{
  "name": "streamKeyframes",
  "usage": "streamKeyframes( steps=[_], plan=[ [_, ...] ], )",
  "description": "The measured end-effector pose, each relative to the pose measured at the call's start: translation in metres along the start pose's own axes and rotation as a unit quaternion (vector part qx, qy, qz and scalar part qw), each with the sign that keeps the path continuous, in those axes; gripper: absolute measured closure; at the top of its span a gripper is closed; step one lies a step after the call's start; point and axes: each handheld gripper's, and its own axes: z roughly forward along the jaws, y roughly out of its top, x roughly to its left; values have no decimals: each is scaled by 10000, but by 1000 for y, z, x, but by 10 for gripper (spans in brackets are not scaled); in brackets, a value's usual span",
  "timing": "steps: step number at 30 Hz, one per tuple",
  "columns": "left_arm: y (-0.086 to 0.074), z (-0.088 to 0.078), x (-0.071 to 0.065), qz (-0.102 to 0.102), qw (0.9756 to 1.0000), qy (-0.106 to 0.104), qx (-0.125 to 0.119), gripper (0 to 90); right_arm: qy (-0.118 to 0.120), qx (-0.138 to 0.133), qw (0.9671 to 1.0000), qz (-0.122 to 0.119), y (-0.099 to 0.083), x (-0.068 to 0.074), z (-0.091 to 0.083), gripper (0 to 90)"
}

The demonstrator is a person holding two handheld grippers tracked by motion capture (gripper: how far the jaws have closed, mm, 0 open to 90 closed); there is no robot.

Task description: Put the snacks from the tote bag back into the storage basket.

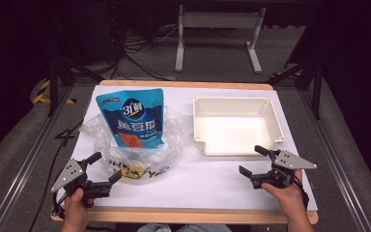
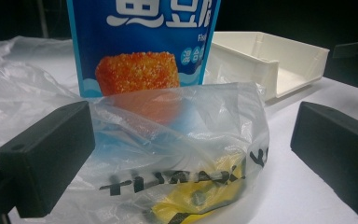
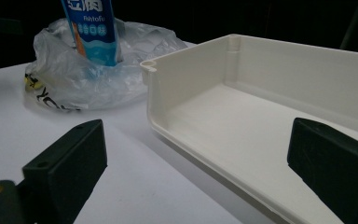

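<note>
Left hand-held gripper [image 1: 103,167] is held wide open, empty, at the plastic bag [image 1: 125,145]; right hand-held gripper [image 1: 253,160] likewise gapes empty near the white tray [image 1: 235,104].

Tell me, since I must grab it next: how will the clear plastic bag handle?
The clear plastic bag looks thin and crumpled, so probably floppy and light. Its glossy film may slip. The blue pouch resting partly in it could slide out when lifted.

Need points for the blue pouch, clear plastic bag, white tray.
blue pouch [image 1: 134,118], high view, middle of its printed front.
clear plastic bag [image 2: 200,140], left gripper view, near crumpled wall.
white tray [image 1: 200,123], high view, left wall.
</note>
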Motion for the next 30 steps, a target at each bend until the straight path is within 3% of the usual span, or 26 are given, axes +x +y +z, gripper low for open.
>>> streamKeyframes(
  steps=[12, 17, 30],
  plan=[
    [1, 2, -1, 36, 10000, -10, 37, 2, -283, 424, 9985, -185, 7, 2, -5, 115],
    [0, 1, -2, 62, 10000, -34, 20, 2, -347, 623, 9968, -366, 17, 1, -16, 130],
    [2, -3, 1, 45, 10000, 56, 3, 2, -409, 329, 9982, -289, 37, 1, -38, 128]
  ],
)
